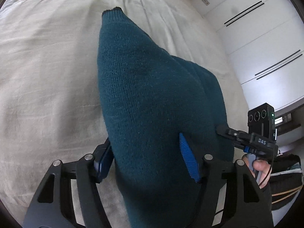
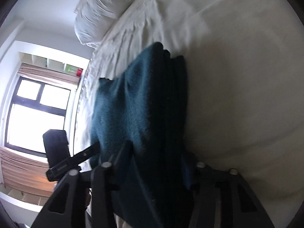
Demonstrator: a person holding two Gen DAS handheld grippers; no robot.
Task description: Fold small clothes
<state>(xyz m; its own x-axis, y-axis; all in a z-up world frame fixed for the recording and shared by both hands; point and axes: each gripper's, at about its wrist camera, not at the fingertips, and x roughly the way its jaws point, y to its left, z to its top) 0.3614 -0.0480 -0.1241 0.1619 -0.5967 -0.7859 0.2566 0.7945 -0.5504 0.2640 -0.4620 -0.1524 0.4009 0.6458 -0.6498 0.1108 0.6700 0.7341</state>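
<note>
A dark teal knitted garment [image 1: 152,98] hangs over the cream bed sheet [image 1: 47,66], held up between both grippers. My left gripper [image 1: 146,159] has the knit bunched between its blue pads [image 1: 188,157] and grips it. My right gripper [image 1: 220,128] shows at the right of the left wrist view, pinching the garment's edge. In the right wrist view the garment [image 2: 136,104] hangs in folds between the right gripper's fingers [image 2: 155,163], and the left gripper [image 2: 95,148] holds its left edge.
A white pillow [image 2: 98,11] lies at the head of the bed. White wardrobe doors [image 1: 266,43] stand beyond the bed's far edge. A window [image 2: 36,114] with beige curtains is at the left.
</note>
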